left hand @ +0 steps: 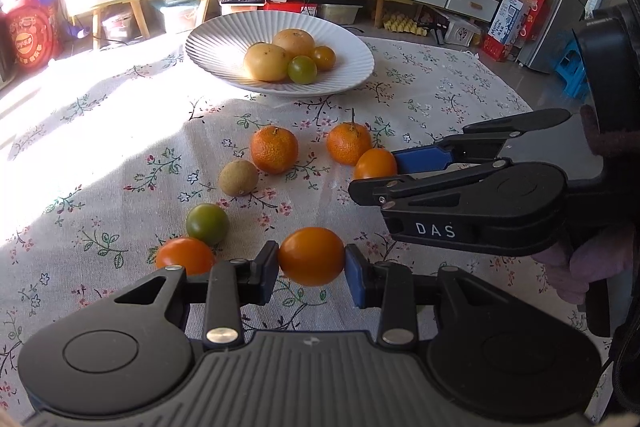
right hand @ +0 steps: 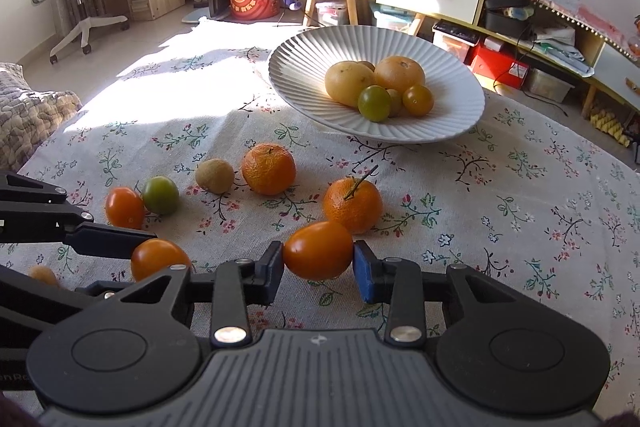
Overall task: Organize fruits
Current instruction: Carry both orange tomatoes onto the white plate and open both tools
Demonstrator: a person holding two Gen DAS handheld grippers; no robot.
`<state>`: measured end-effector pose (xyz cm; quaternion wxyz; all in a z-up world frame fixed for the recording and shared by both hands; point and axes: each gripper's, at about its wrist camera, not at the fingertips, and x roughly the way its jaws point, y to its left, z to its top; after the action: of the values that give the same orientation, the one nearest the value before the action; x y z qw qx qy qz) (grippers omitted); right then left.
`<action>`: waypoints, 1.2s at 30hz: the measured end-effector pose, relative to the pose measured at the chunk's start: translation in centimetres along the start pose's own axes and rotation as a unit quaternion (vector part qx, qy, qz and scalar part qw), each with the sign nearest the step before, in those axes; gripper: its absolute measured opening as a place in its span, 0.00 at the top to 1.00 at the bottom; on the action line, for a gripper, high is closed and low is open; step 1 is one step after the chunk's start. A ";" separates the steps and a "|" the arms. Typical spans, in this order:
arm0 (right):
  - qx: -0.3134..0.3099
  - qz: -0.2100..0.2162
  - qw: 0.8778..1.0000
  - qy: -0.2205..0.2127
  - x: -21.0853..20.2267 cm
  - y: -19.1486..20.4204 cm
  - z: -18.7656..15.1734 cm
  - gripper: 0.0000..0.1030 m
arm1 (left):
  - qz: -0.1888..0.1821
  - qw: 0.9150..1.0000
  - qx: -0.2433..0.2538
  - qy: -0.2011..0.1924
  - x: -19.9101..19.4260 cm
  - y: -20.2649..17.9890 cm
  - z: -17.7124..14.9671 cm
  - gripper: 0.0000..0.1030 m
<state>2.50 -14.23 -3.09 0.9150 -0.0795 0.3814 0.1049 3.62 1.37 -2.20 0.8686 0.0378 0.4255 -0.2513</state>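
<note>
Orange tomatoes are clamped, one in the left tool [left hand: 311, 267], one in the right tool [right hand: 318, 261]; carrying to the plate [right hand: 304, 55] at twelve o'clock is judged next.

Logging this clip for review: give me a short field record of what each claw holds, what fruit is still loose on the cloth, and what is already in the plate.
left claw: shut on a smooth orange tomato
right claw: shut on another smooth orange tomato
loose on floral tablecloth: two rough-skinned tangerines, a fuzzy brown kiwi, a green tomato, an orange tomato
ribbed white plate: two large yellow fruits, plus small green and orange tomatoes
task status: unfinished
</note>
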 end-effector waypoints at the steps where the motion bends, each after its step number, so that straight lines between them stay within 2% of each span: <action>1: 0.002 0.000 1.000 -0.001 -0.1 -0.1 0.1 0.67 | 0.000 1.000 0.000 -0.002 -0.1 0.0 0.2 0.75; 18: 0.069 0.024 0.996 -0.049 -1.7 -3.9 2.7 0.67 | -0.014 0.998 0.011 -0.056 -0.9 -0.8 4.5 0.75; 22: 0.073 0.023 0.996 -0.053 -1.3 -4.9 3.7 0.67 | -0.014 0.998 0.014 -0.060 -0.2 -0.5 6.6 0.75; 28: 0.076 0.021 0.995 -0.067 -0.2 -6.4 5.3 0.67 | -0.018 0.998 -0.007 -0.068 1.5 0.5 10.1 0.75; 36: 0.081 0.024 0.993 -0.079 1.5 -8.4 6.6 0.67 | -0.008 0.997 -0.031 -0.072 4.3 2.2 12.9 0.75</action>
<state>10.16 -20.64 1.04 0.9429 0.0132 0.3169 0.1018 16.16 -2.02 2.44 0.8957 -0.0104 0.3695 -0.2470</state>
